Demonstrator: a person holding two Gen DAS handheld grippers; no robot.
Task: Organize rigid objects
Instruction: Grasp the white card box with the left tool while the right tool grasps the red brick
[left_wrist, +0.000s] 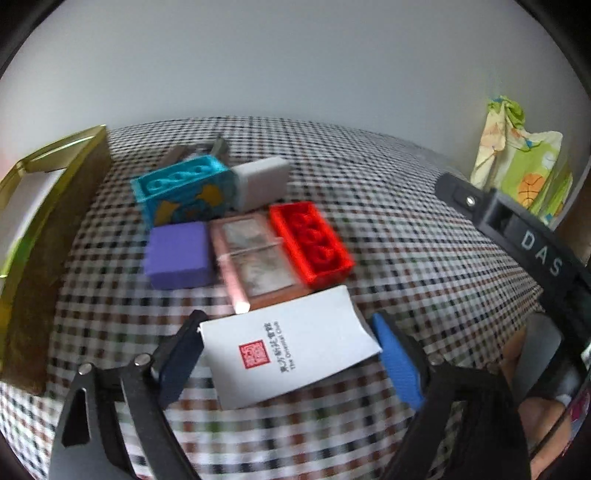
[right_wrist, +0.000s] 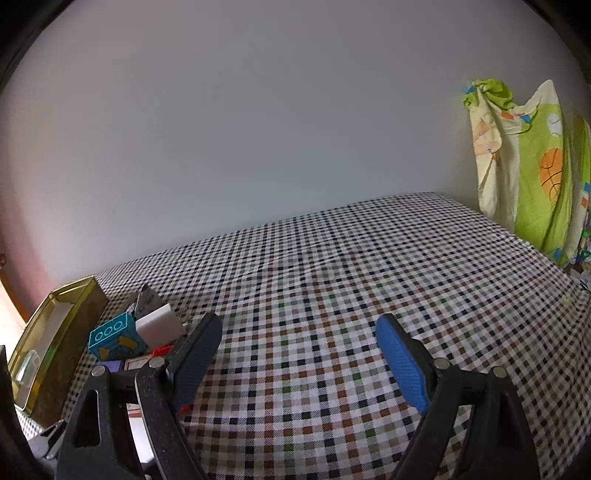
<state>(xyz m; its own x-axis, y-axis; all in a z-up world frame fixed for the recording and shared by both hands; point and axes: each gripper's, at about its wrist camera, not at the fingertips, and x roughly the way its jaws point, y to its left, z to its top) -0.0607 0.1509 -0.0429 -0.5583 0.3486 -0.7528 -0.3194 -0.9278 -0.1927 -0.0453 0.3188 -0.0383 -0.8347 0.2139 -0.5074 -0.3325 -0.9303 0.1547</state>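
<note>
Surface: checked cloth (right_wrist: 332, 295), small squares in white, black, brown and green, lying flat, covering the whole work area. Wall (right_wrist: 258, 129): plain, pale grey-white, unmarked, meeting the cloth's far edge from 9 to 2 o'clock. At 2–3 o'clock, a green-and-cream printed fabric (right_wrist: 532, 166) with a basketball motif hangs bunched. Light: soft, even, no hard shadows.

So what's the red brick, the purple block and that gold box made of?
The red brick looks like moulded plastic: bright, slightly glossy, with round studs on top. The purple block looks matte and soft-edged, maybe foam or rubber; hard to be sure. The gold box looks like thin metal, a tin, with a shiny folded rim.
</note>
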